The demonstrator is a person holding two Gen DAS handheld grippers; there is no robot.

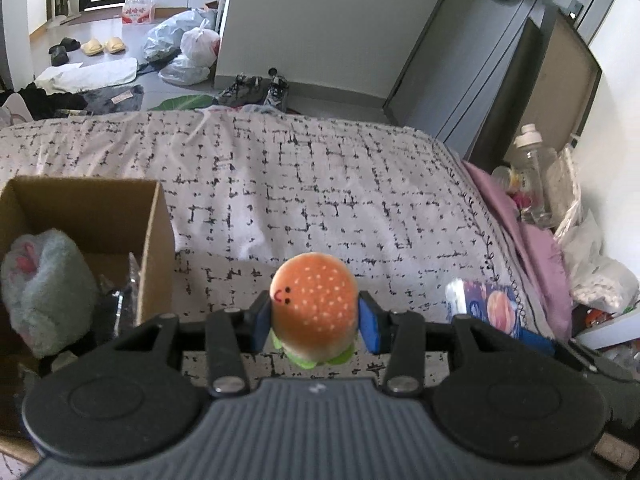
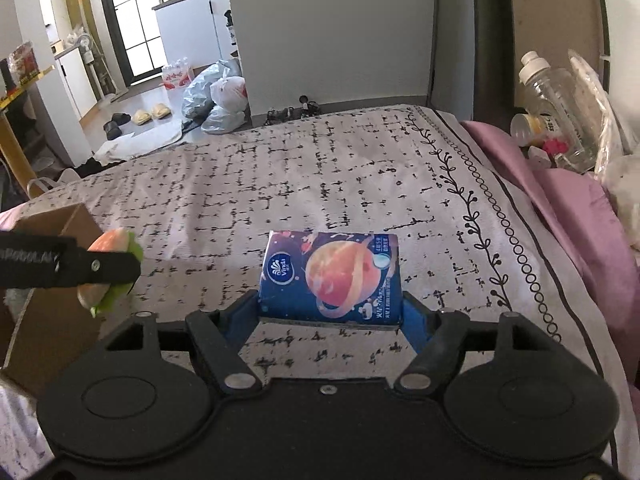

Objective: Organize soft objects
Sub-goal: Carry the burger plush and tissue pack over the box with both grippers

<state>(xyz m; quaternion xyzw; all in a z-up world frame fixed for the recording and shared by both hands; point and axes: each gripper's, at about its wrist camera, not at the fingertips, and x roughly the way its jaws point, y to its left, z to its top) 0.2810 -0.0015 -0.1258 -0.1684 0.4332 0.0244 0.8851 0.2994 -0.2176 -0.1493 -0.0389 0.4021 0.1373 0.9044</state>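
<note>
My left gripper (image 1: pixel 316 324) is shut on a plush hamburger (image 1: pixel 314 308) with an orange bun and green lettuce, held above the patterned bedspread (image 1: pixel 320 184) just right of a cardboard box (image 1: pixel 154 240). The box holds a grey-blue plush (image 1: pixel 44 292). My right gripper (image 2: pixel 330 316) is shut on a blue tissue pack (image 2: pixel 330 278) with a planet print, held above the bed. The tissue pack also shows in the left wrist view (image 1: pixel 486 306). The hamburger (image 2: pixel 114 240) and left gripper (image 2: pixel 116 268) show at the left of the right wrist view, by the box (image 2: pixel 52 300).
A pink pillow (image 2: pixel 572 200) lies at the bed's right edge. A clear bottle (image 2: pixel 556 92) and plastic bags (image 1: pixel 596 276) crowd the bedside at right. Shoes (image 1: pixel 256 90), bags (image 1: pixel 188 46) and clothes lie on the floor beyond the bed.
</note>
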